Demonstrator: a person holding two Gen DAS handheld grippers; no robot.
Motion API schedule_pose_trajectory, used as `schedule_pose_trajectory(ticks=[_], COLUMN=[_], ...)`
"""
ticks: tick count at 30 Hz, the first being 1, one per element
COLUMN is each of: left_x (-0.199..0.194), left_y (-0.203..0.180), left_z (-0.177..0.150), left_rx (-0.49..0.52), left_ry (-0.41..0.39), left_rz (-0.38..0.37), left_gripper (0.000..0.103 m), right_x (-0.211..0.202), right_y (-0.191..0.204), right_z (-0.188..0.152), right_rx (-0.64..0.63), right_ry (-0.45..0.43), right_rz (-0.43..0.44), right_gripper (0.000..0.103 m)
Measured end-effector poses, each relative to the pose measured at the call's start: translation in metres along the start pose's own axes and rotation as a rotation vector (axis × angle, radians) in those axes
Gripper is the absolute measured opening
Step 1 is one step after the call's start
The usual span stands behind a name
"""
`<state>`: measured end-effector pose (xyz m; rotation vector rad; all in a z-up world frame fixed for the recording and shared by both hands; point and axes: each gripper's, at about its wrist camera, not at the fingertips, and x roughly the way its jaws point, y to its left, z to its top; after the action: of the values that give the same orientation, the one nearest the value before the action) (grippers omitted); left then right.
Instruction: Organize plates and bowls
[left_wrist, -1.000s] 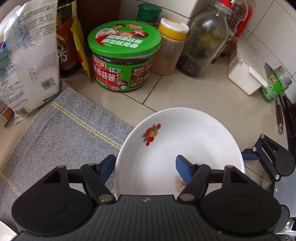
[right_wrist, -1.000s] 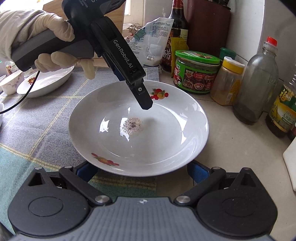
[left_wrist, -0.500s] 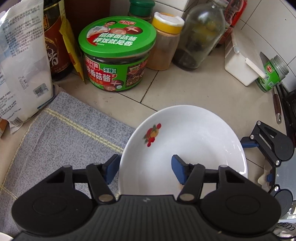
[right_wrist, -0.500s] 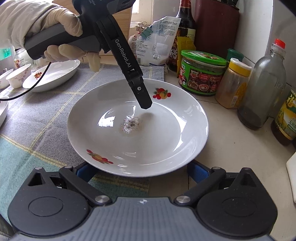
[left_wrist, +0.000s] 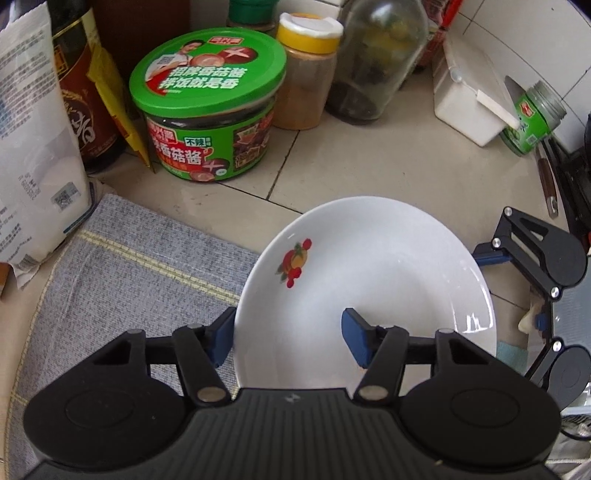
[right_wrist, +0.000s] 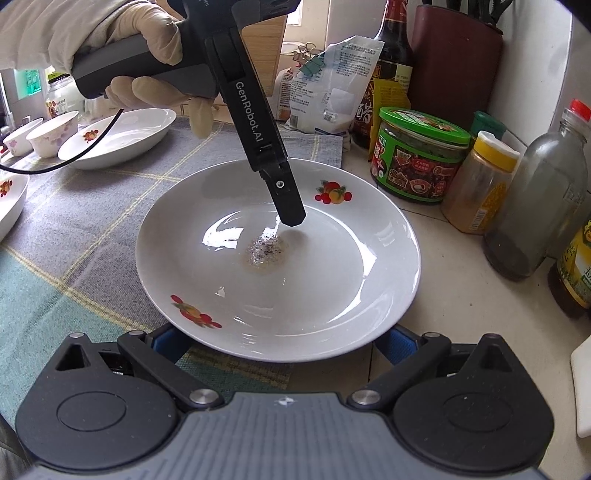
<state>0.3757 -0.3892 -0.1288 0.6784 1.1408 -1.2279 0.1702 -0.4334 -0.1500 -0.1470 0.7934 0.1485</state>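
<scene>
A white deep plate (right_wrist: 332, 280) with red fruit prints and a patch of brown residue (right_wrist: 264, 253) sits half on the checked cloth, half on the tiled counter. My left gripper (left_wrist: 288, 338) is open and straddles the plate's (left_wrist: 369, 266) rim, one finger inside the plate, one outside. In the right wrist view one of its fingers (right_wrist: 286, 199) points down into the plate. My right gripper (right_wrist: 282, 341) is open, its blue pads under the plate's near edge. Another fruit-print plate (right_wrist: 118, 142) and small bowls (right_wrist: 53, 133) stand at the far left.
A green-lidded sauce jar (right_wrist: 415, 155), a yellow-capped spice jar (right_wrist: 480, 181), a glass bottle (right_wrist: 535, 199), a dark sauce bottle (right_wrist: 391, 74) and a white bag (right_wrist: 328, 92) crowd the back of the counter. A white box (left_wrist: 469, 103) and small green jar (left_wrist: 533, 118) stand by the tiled wall.
My left gripper has closed in a little over the plate's rim and moved slightly forward. The plate and my right gripper have hardly moved.
</scene>
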Motion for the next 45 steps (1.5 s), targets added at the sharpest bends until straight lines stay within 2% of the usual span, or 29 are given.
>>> schedule_pose_trajectory(ticks=[3, 21, 33, 45], left_x=[0.0, 0.001, -0.004, -0.03], left_y=[0.004, 0.008, 0.006, 0.005], left_z=[0.003, 0.009, 0.004, -0.009], left_rx=[-0.014, 0.041, 0.043, 0.041], left_ry=[0.01, 0.036, 0.023, -0.012], left_rz=[-0.015, -0.061, -0.051, -0.026], left_gripper=[0.053, 0.053, 0.053, 0.053], right_x=[0.0, -0.002, -0.002, -0.013], right_y=[-0.002, 0.003, 0.001, 0.011], right_z=[0.0, 0.0, 0.0, 0.012], right_rx=[-0.001, -0.019, -0.022, -0.035], right_ry=[0.001, 0.005, 0.016, 0.008], right_rz=[-0.002, -0.028, -0.02, -0.01], right_gripper=[0.103, 0.103, 0.103, 0.103])
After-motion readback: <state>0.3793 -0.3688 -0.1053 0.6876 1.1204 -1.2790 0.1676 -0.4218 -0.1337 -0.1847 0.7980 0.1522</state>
